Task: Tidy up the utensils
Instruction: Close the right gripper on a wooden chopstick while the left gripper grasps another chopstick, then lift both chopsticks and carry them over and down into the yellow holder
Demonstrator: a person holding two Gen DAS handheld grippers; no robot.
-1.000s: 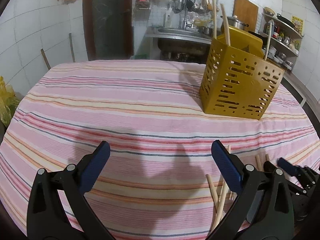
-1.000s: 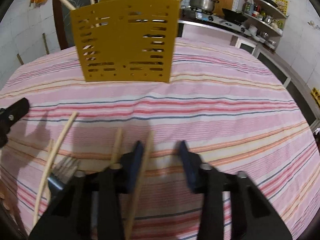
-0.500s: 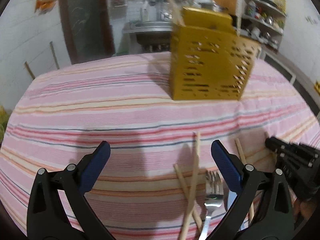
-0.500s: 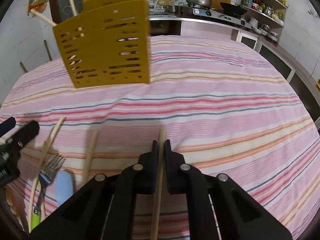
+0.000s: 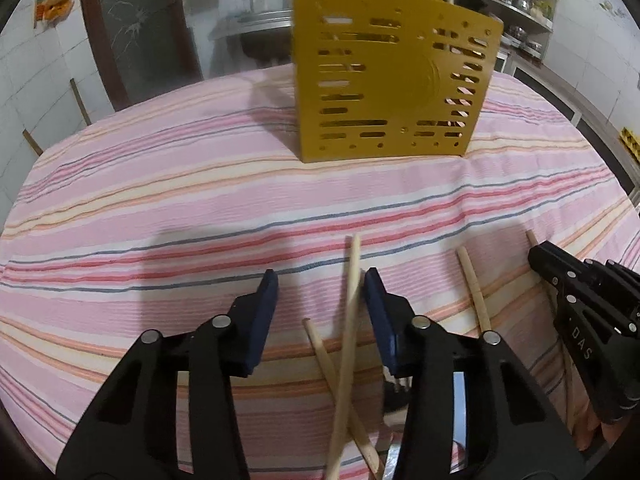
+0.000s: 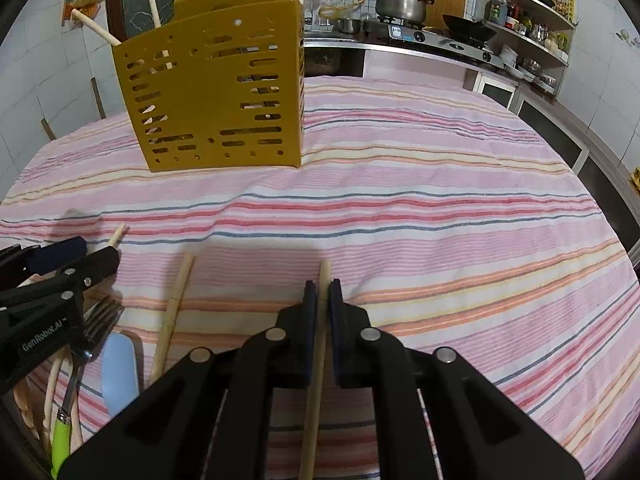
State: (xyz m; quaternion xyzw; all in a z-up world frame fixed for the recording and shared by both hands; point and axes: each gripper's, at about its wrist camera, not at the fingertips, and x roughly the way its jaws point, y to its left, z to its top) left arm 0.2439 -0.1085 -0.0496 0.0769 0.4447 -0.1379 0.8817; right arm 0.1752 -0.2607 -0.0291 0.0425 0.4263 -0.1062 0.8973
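While clamped in right tongs [image 6: 322,300], chopstick [image 6: 316,364].

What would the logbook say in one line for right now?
right gripper: shut on chopstick | left gripper: closing around another chopstick, not yet pinched | yellow holder: upright on cloth

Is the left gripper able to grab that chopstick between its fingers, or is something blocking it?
Probably yes. The left gripper already straddles the chopstick, and its fingers have just been closing. One finger sits right beside it; the other is still apart. Nothing lies on top; it only crosses over another chopstick.
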